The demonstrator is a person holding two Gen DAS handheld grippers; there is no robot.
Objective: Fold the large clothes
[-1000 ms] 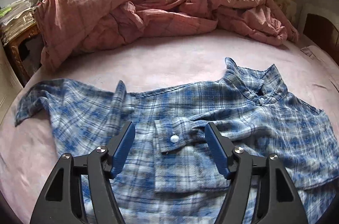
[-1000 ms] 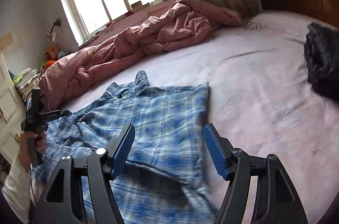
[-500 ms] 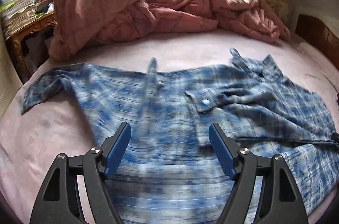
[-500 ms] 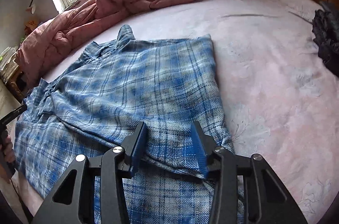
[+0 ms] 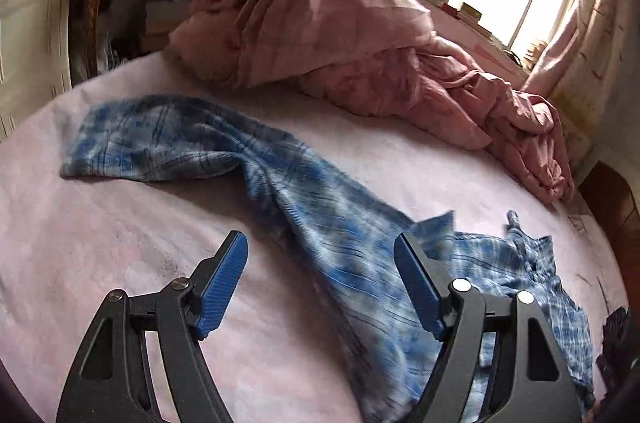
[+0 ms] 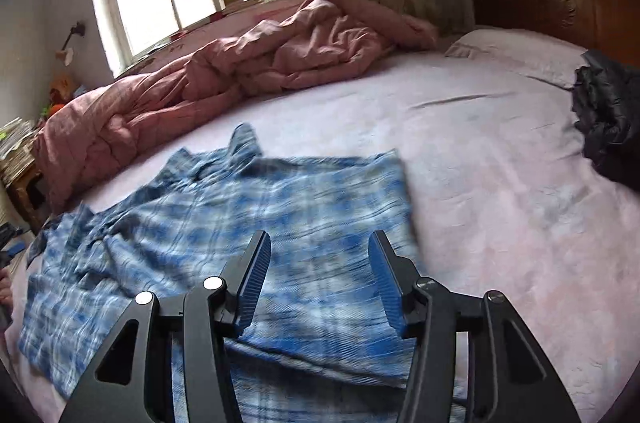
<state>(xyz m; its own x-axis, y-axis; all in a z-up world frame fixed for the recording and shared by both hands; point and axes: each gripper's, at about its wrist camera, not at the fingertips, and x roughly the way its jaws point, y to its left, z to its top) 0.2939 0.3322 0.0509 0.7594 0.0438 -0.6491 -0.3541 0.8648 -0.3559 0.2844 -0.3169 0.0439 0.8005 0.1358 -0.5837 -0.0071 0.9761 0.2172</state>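
Judging by the shirt [image 6: 224, 223], one side has been folded in; a sleeve [image 5: 168, 139] is left spread out. Nothing is clamped: the left gripper [image 5: 320, 287] is held apart, the right gripper [image 6: 316, 283] is opening.

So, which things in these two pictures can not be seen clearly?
- Right wrist view: the plaid shirt is motion-blurred, so its buttons and folds are unclear; the right gripper, jaws opening, covers its near hem.
- Left wrist view: the left gripper hides the shirt's near part.
- Right wrist view: the dark garment is cut off by the right edge.
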